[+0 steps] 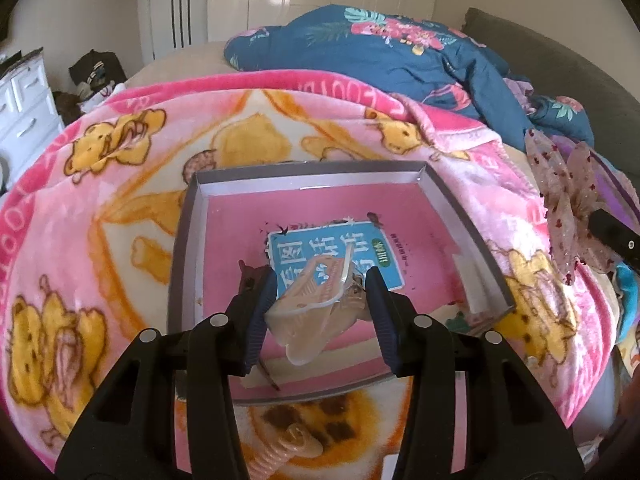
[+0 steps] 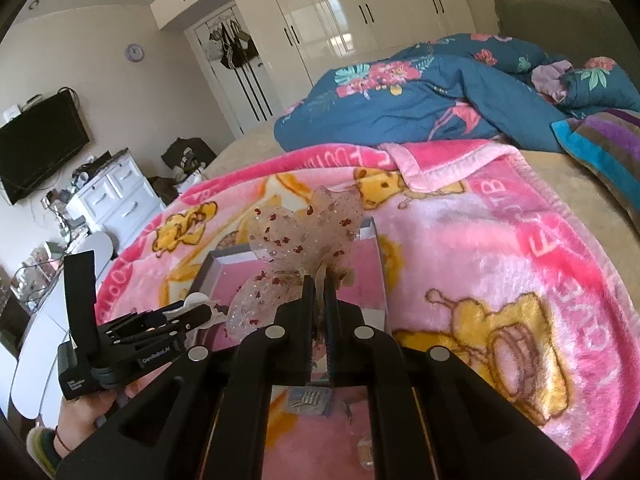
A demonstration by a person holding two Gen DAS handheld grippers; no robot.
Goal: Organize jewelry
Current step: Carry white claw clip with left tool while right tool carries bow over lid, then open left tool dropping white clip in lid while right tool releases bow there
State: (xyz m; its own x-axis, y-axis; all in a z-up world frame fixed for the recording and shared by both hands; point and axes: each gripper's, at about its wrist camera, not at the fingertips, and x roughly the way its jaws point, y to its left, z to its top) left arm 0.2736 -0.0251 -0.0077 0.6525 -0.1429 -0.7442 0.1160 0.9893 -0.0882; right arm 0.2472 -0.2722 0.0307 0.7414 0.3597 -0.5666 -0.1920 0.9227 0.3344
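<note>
My left gripper (image 1: pixel 320 276) is shut on a translucent peach hair claw clip (image 1: pixel 308 312), held between its blue pads just above a shallow grey box (image 1: pixel 312 170). The box has a pink floor and a blue printed card (image 1: pixel 296 246) in it. My right gripper (image 2: pixel 319 280) is shut on a sheer glittery bow with red spots (image 2: pixel 304 236), which hangs over the box's far wall (image 2: pixel 224 258). In the left wrist view the bow (image 1: pixel 560 184) shows at the right edge. In the right wrist view the left gripper (image 2: pixel 188 312) is low at the left, in a hand (image 2: pixel 80 412).
The box lies on a pink bear-print blanket (image 1: pixel 120 200) spread on a bed. A peach spiral hair piece (image 1: pixel 280 448) lies on the blanket in front of the box. A blue floral duvet (image 1: pixel 380 52) is heaped behind, a striped blanket (image 2: pixel 600 144) to the right, and a white dresser (image 2: pixel 116 196) to the left.
</note>
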